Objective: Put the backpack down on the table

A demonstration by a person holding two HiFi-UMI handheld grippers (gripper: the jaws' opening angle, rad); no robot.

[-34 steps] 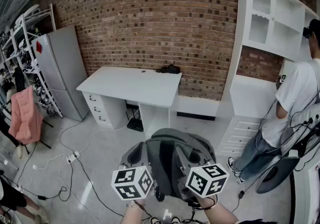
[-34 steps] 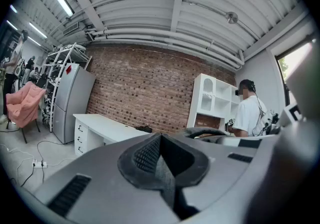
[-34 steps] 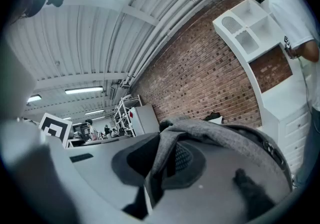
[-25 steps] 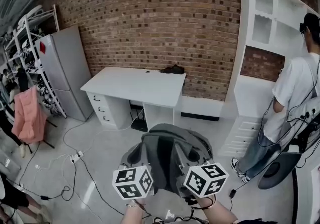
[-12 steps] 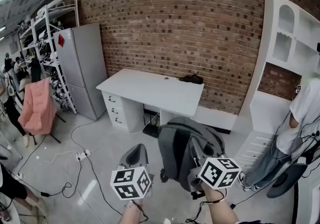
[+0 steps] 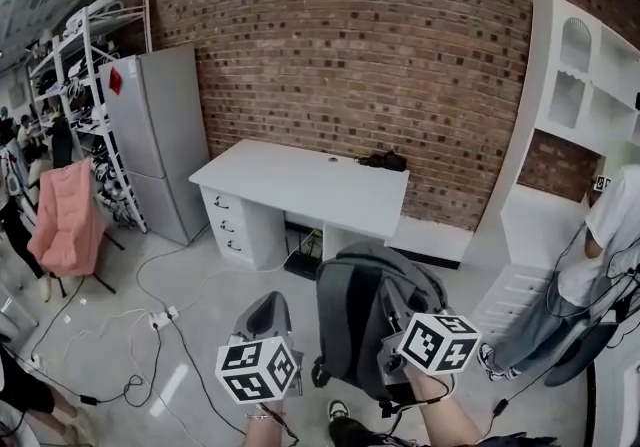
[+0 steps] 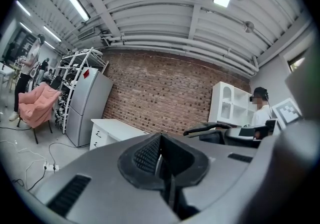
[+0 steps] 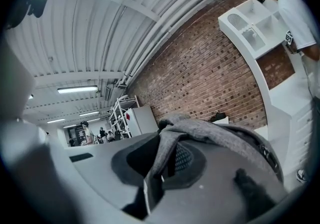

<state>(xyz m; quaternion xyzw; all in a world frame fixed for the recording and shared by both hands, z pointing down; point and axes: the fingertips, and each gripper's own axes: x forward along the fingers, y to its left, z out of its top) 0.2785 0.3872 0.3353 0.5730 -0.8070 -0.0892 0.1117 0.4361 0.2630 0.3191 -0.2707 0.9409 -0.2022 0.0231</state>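
Right tool (image 8: pixel 167 160) – jaws clamped on a fold of grey fabric at the top of the backpack (image 8: pixel 215 135). The cloth runs down between the pads and bulges over the tool's upper side.

In the head view the backpack (image 6: pixel 362 320) hangs from the right tool (image 6: pixel 392 340), clear of the floor, its bulk just left of and ahead of that tool. A dark strap end dangles at its lower left corner.

Left tool (image 7: pixel 161 155) – jaws together, pads meeting, nothing between them. In the head view the left tool (image 6: pixel 268 310) is level beside the backpack, with a narrow gap of floor showing between the two.

The table (image 6: pixel 300 180), white with drawers on its left side, stands well ahead of both tools against the brick wall (image 6: pixel 360 55). The backpack is well short of it. A small black item (image 6: pixel 383 161) lies on the table's far edge, ahead of the right tool.

Left of the left tool:
- a grey fridge (image 6: pixel 160 135) beside the table
- a metal rack (image 6: pixel 80 65) behind the fridge
- a pink chair (image 6: pixel 65 225)
- cables and a power strip (image 6: pixel 158 317) on the floor

Right of the right tool:
- a tall white cabinet (image 6: pixel 580 115) with open shelves
- a person in a white shirt (image 6: pixel 612 235) standing at the cabinet
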